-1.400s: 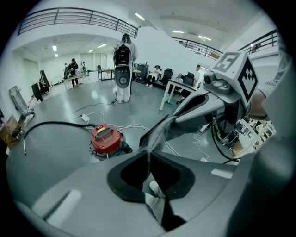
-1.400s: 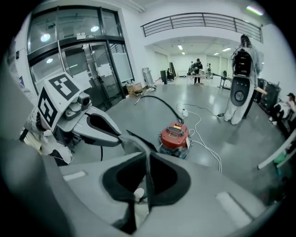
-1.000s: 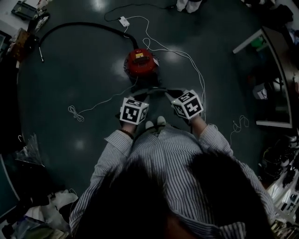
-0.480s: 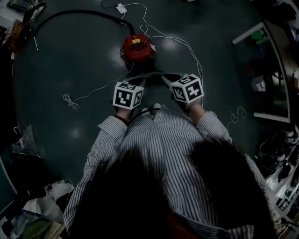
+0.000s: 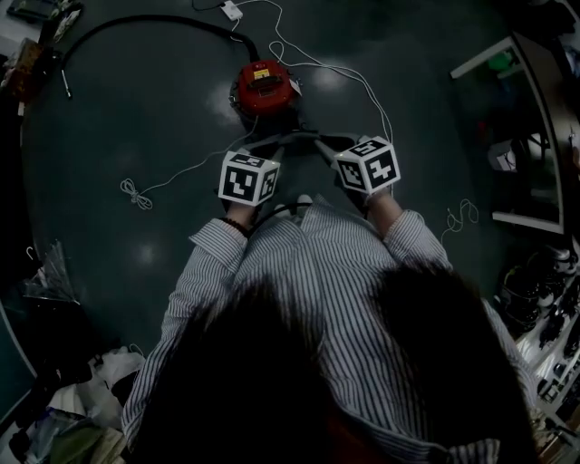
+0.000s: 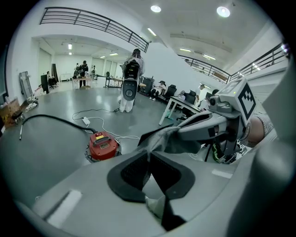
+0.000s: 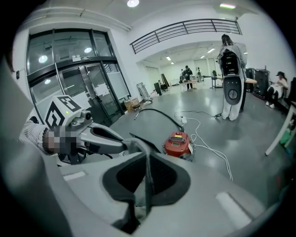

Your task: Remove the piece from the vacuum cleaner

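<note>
Large open hall with a dark polished floor (image 5: 136, 136), an upper gallery rail and desks far off along the back wall; no surface is involved, since the work is done standing over the floor. The red vacuum cleaner (image 5: 264, 88) sits on the floor ahead of the person, its black hose (image 5: 136, 27) curving away to the left and a white cable (image 5: 362, 100) looping past its right side. The piece (image 5: 299, 140), a thin, dark grey, limp-looking sheet or flap, hangs in the air between the two tools, apart from the vacuum cleaner and nearer the person than it. The left tongs (image 5: 272, 149) are closed almost fully, with one edge of the piece pinched flat between the pads; the left gripper view shows the material running from those jaws across to the other tool. The right tongs (image 5: 326, 149) are likewise nearly closed on the opposite edge, the sheet standing edge-on in the narrow slot between the pads. The two tools point inward toward each other, probably so that the soft piece is kept spread and under control rather than dangling from one corner. Judged from this arrangement, the piece is already free of the machine; what is left is likely to carry it clear and set it down. The main risk is a slip of the thin edge from either pinch.
</note>
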`<state>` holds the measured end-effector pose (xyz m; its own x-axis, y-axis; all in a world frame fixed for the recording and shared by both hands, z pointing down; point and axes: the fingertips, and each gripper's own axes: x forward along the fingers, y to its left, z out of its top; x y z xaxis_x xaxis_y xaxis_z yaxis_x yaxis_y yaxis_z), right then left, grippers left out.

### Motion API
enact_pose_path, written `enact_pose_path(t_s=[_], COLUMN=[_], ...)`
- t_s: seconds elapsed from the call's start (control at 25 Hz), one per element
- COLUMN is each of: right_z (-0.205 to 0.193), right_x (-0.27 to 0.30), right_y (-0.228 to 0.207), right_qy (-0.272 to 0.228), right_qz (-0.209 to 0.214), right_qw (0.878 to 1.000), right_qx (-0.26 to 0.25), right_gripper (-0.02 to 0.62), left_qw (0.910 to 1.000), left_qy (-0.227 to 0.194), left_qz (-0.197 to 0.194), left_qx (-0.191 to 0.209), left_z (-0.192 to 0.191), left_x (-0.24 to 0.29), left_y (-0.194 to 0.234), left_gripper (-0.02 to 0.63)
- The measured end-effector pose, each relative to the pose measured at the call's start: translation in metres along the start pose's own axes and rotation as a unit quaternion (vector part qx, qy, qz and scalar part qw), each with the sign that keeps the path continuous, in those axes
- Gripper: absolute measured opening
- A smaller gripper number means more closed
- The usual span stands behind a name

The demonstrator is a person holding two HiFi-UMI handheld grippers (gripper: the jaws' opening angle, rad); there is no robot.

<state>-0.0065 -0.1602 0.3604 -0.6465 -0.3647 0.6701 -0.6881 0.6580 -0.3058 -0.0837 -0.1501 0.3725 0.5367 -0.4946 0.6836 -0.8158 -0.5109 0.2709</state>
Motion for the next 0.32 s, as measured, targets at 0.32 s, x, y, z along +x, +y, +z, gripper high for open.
enact_pose_path(t_s=[0.32], right_z=[0.0019], right_x=[-0.0022], right_y=[-0.0047], right_qy=[0.002], right_qz=[0.002], right_qw=[1.000], right_qx=[-0.004], right_gripper=[0.025], left_qw=[1.0000], left_qy=[0.003], left_qz=[-0.002], left_qx=[0.003], left_z=[0.0051], left_x=[0.0050], left_y=[-0.0025], left_gripper=[0.028])
